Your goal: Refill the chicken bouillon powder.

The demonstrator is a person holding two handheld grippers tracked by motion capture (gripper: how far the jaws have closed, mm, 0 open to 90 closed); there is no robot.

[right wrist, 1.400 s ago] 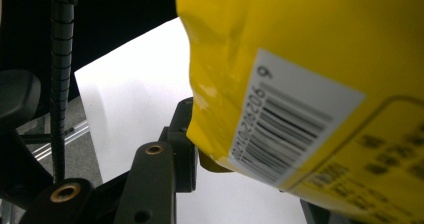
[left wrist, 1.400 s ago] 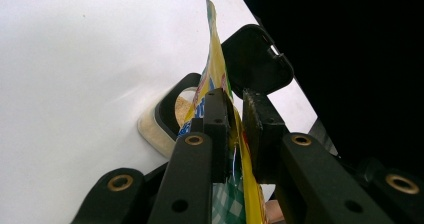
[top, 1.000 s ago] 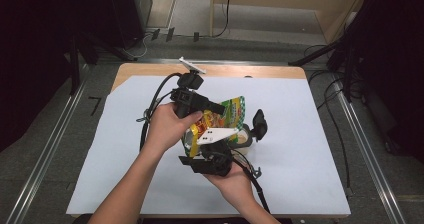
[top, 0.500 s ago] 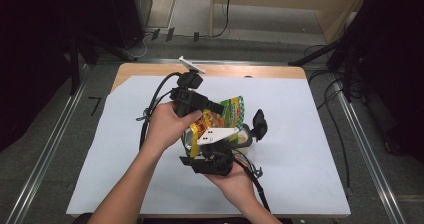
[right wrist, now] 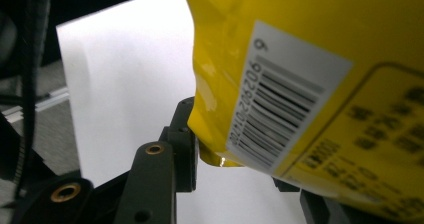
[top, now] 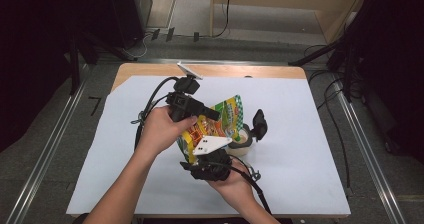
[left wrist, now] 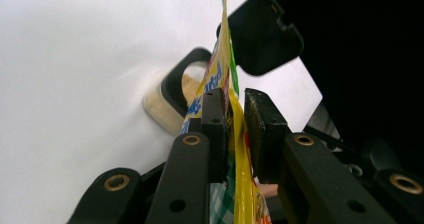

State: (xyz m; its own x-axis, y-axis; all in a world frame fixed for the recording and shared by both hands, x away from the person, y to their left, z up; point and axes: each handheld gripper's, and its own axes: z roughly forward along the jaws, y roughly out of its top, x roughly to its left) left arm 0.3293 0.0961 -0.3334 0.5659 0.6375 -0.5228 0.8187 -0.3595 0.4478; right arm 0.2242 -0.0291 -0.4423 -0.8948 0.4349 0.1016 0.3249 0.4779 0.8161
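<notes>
A yellow snack bag [top: 226, 115] with a green checked edge hangs above the white sheet [top: 310, 134], between both grippers. My left gripper [top: 212, 115] comes in from the left and is shut on the bag's thin upper edge [left wrist: 227, 74]; in the left gripper view its pads [left wrist: 215, 129] pinch the foil. My right gripper [top: 199, 143] reaches up from below. The bag's barcoded lower corner [right wrist: 300, 59] sits between its jaws, against the left pad [right wrist: 186, 144]; the right pad is hidden behind the bag. Its jaws have just been opening slightly.
A pale round container [top: 243, 138] with a black rim stands just right of the bag, its hinged black lid [top: 259, 123] raised. Cables trail from both grippers across the sheet. The wooden table edge [top: 240, 70] runs along the back.
</notes>
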